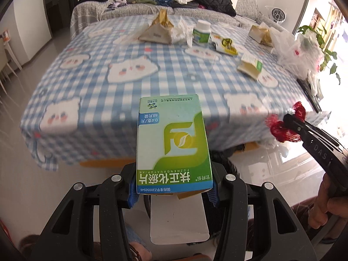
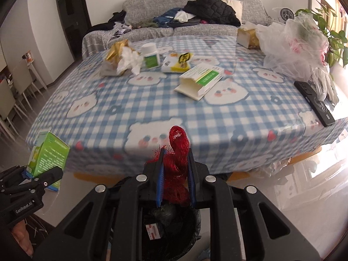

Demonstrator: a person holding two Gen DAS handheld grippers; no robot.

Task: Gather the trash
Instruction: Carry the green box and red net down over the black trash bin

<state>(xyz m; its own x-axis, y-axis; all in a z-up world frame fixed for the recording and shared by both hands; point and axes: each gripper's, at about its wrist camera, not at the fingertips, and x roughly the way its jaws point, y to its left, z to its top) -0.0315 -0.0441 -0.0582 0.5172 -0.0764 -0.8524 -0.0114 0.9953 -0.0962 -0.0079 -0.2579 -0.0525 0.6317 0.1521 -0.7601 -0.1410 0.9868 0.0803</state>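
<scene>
My left gripper point(image 1: 173, 187) is shut on a green and white medicine box point(image 1: 173, 143) with its bottom flap hanging open, held in front of the table's near edge. The box also shows in the right wrist view point(image 2: 49, 154). My right gripper point(image 2: 175, 174) is shut on a wad of red mesh netting point(image 2: 177, 152), held over a black-lined trash bin point(image 2: 171, 228) on the floor. The netting also shows in the left wrist view point(image 1: 282, 128). On the table lie an open green and white carton point(image 2: 200, 79), a white pill bottle point(image 2: 151, 56), crumpled tissue point(image 2: 129, 62) and a yellow wrapper point(image 2: 178, 62).
The table wears a blue checked bear cloth point(image 2: 152, 113). A clear plastic bag point(image 2: 298, 43), a black remote point(image 2: 313, 102) and a tissue box point(image 2: 248, 35) lie on its right side. A grey sofa point(image 2: 195, 6) piled with clothes stands behind. Chairs point(image 2: 13, 91) stand at the left.
</scene>
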